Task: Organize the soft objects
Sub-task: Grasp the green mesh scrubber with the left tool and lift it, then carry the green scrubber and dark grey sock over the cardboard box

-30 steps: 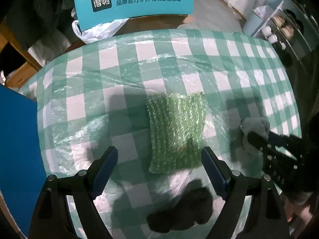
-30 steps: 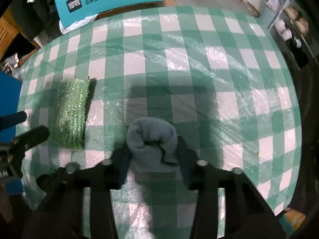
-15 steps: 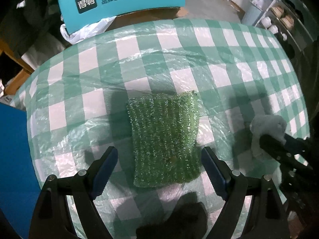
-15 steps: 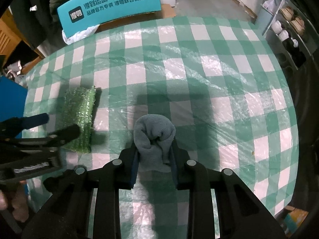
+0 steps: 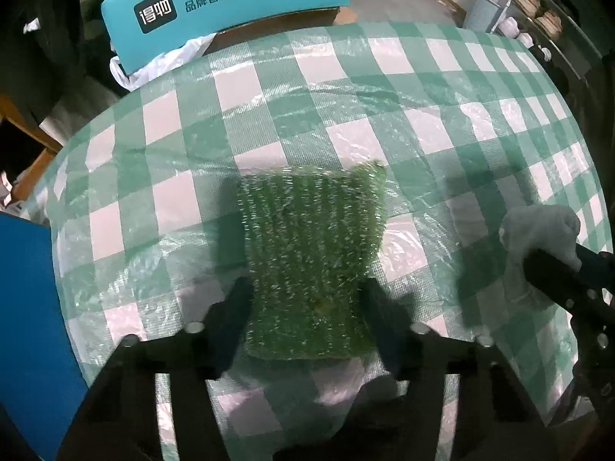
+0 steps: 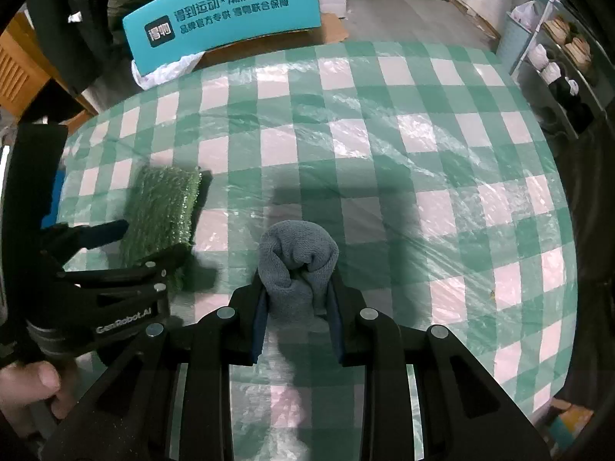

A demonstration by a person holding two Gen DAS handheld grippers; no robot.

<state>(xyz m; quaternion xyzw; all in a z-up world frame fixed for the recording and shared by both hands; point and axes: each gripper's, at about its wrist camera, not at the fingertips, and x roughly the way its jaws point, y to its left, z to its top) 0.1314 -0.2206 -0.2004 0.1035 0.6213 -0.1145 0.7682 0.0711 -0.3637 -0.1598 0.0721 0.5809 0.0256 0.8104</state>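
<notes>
The left gripper (image 5: 303, 303) is closing its fingers across the green scouring pad's (image 5: 311, 257) short sides near the surface's (image 5: 423, 123) left edge (long axis pointing away); the right gripper (image 6: 296, 299) pinches a rolled grey sock (image 6: 296, 261).

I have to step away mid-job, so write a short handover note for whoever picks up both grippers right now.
Left gripper: jaws closing around the green scrub pad, which lies flat on the checked tablecloth; pads at its sides.
Right gripper: shut on the rolled grey cloth.
Done: the cloth is gripped.
Left: finish the grip on the pad, then put both soft things where they belong; that place is not in view.
</notes>
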